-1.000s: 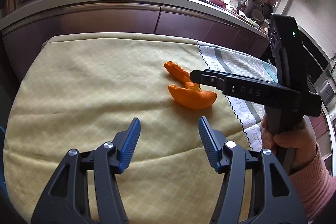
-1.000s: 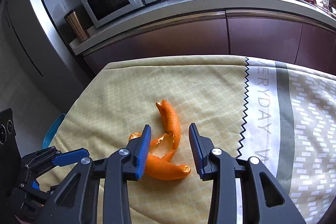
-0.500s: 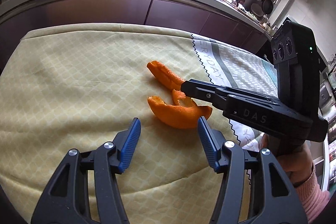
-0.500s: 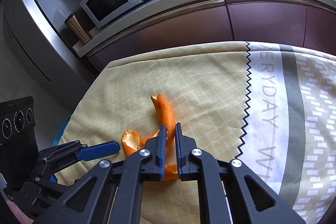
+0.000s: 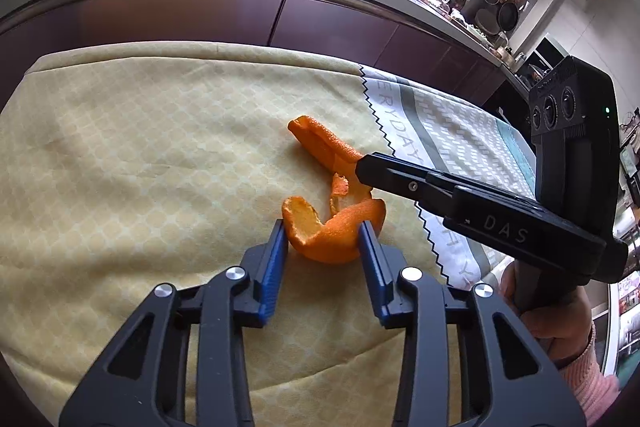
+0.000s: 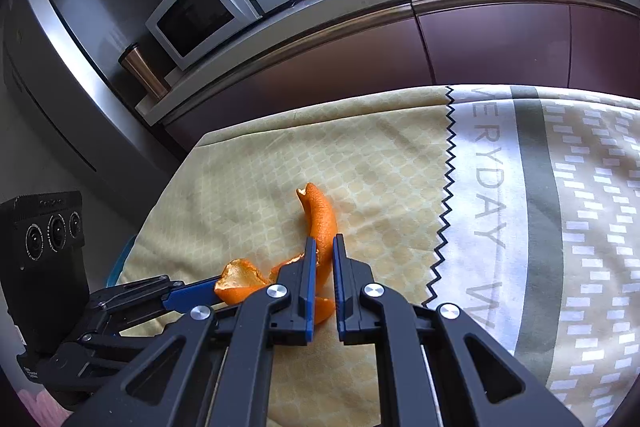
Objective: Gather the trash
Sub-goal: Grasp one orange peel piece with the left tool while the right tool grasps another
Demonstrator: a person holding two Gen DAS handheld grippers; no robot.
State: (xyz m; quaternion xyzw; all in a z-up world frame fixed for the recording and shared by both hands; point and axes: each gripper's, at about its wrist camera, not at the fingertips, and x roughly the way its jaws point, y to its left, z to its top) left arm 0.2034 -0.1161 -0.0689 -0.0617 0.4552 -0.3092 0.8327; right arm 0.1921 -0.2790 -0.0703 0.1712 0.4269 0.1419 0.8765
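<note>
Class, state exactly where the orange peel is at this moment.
The orange peel lies on the yellow tablecloth, left of its zigzag seam. The right gripper is shut on its long strip, while the left gripper is closing around its curled end.

The right tool [image 6: 324,251] has clamped onto the orange peel's [image 5: 332,227] long strip — the left tool [image 5: 324,231] moved in, jaws closing around its curled end.
</note>
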